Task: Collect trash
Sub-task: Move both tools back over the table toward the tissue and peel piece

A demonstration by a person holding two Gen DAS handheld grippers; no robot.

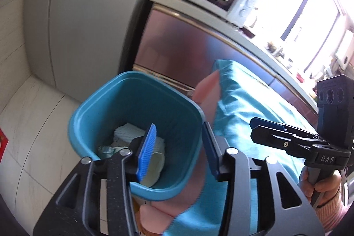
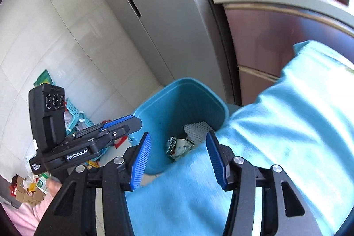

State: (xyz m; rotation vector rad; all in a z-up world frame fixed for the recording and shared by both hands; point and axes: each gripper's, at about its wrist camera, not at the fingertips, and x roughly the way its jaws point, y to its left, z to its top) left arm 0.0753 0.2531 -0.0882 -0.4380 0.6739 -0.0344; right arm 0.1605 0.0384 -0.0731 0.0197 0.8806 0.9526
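Left gripper (image 1: 178, 150) – jaws spread, nothing between; right gripper (image 2: 178, 162) likewise, empty. Blue bin (image 1: 141, 103) just ahead, below both – placed for dropping. Trash (image 2: 180, 145) at bin bottom: wrappers, white foam piece.

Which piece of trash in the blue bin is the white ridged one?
The white ridged sheet lies against the blue bin's far wall; the crumpled printed wrappers beside it are green-and-white and wrinkled.

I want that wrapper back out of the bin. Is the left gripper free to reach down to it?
Probably yes: the left gripper is open and empty over the bin, whose mouth is uncovered, and the wrapper lies exposed at the bottom.
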